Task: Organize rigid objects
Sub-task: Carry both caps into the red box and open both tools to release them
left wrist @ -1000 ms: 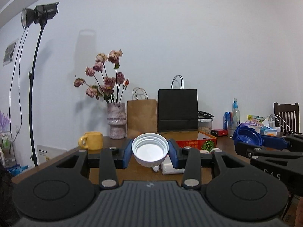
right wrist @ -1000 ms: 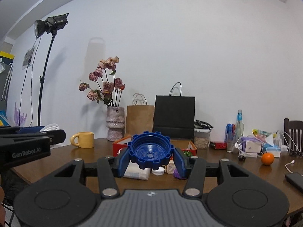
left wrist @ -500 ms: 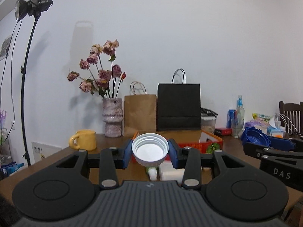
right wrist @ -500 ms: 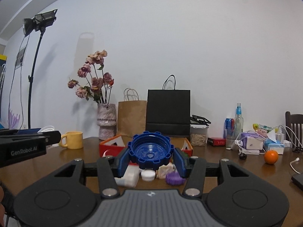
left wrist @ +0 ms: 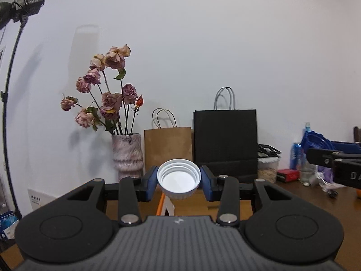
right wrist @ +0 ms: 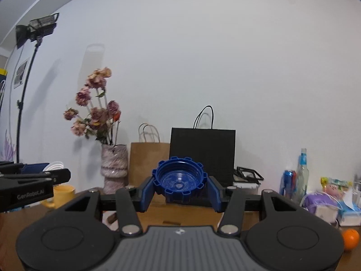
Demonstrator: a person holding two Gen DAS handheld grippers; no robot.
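Caps are the things being sorted, and each gripper has one. The left gripper (left wrist: pixel 178 186) squeezes a white cap (left wrist: pixel 178 181) between its blue pads, open side facing the camera. The right gripper (right wrist: pixel 179 188) squeezes a big blue cap (right wrist: pixel 179 181) with bumpy teeth around its edge, in just the same way.

Half a second ago both cameras looked down a bit, and you could see a red box with small white and purple pieces lying in front of it. Now both grippers have tipped up and moved forward. The small pieces are gone from view. Only a thin orange and white edge (left wrist: pixel 166 205) peeks out under the white cap, and I cannot tell if it is the box.

I think this means the caps are being carried high over the wooden table (left wrist: pixel 293 201) to a spot where they belong. Neither cap is put down yet.

For containers, a pink vase (left wrist: pixel 127 153) holds dried flowers (left wrist: pixel 106 92). A brown paper bag (left wrist: pixel 168 146) and a black paper bag (left wrist: pixel 225 142) stand by the wall, and what is inside them is hidden. A clear tub (left wrist: pixel 267 168) holds something tan and crumbly. A yellow mug (right wrist: pixel 64 194) sits on the left, and I cannot see into it.
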